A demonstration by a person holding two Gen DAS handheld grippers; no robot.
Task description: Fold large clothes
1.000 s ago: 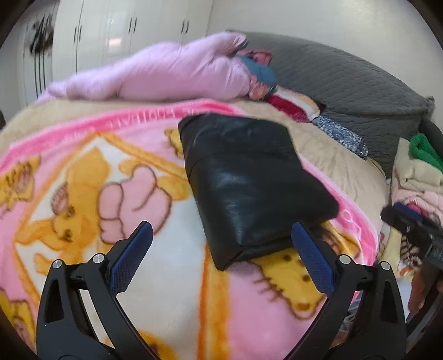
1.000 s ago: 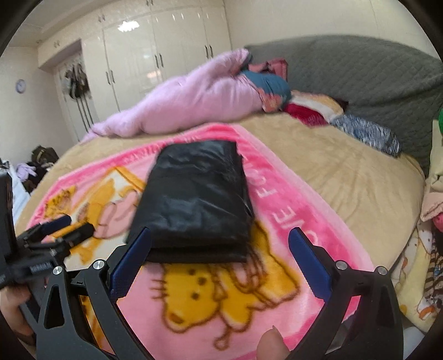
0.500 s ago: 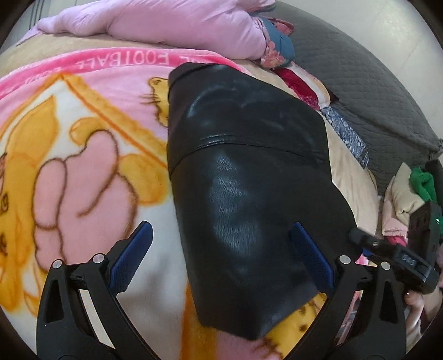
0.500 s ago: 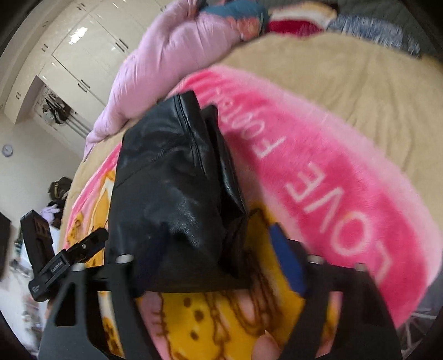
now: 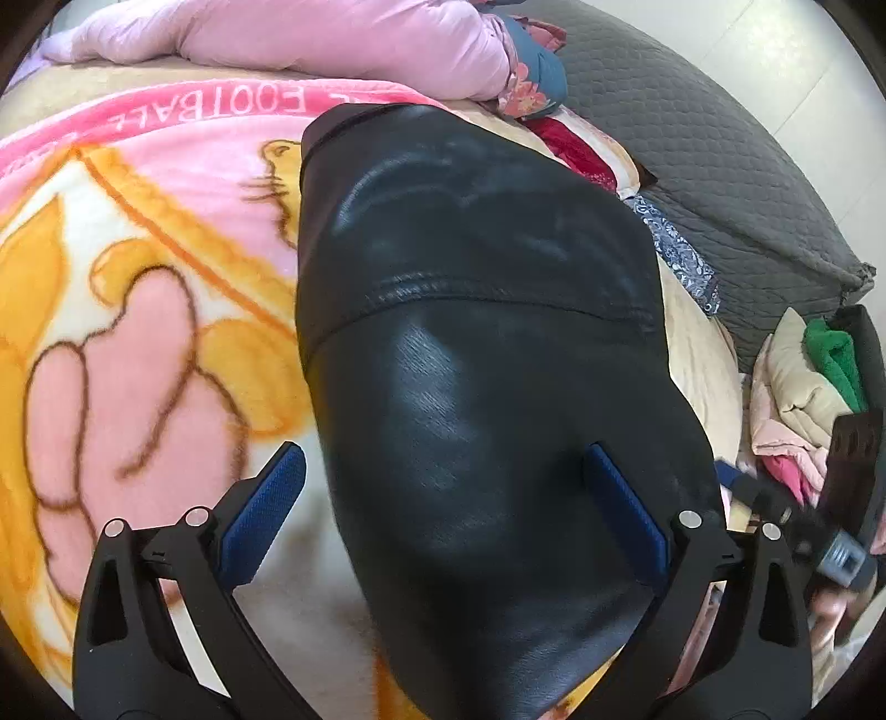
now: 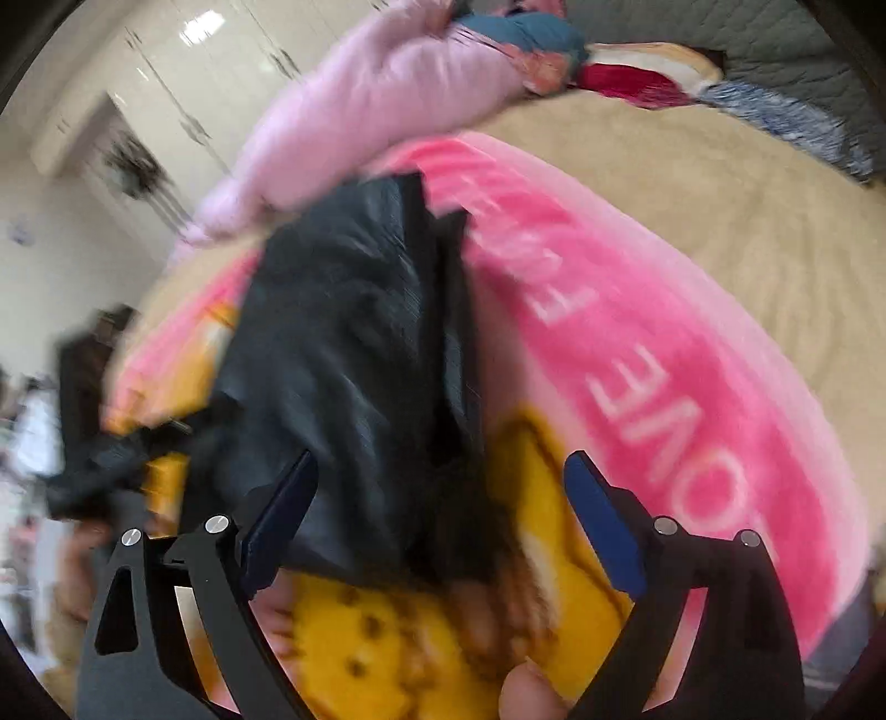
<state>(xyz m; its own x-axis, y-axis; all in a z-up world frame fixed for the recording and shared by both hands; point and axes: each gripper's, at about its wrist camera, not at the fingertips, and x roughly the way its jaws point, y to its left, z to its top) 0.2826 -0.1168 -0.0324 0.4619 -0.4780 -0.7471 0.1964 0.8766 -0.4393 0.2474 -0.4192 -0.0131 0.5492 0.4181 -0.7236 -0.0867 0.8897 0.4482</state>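
A folded black leather garment lies on a pink and yellow cartoon blanket on the bed. My left gripper is open, close over the garment's near end, its fingers straddling the left part of it. In the blurred right wrist view the same garment lies on the blanket. My right gripper is open around the garment's near right corner, without gripping it. The right gripper shows in the left wrist view beside the garment's right edge.
A pink duvet and pillows lie at the bed's far side. A grey quilted headboard stands at right. A pile of folded clothes sits beside the bed at right. White wardrobes stand behind.
Both grippers moved down and forward, close to the black garment. The right gripper narrowed a little and is swinging, blurring its view. The garment has not visibly shifted.
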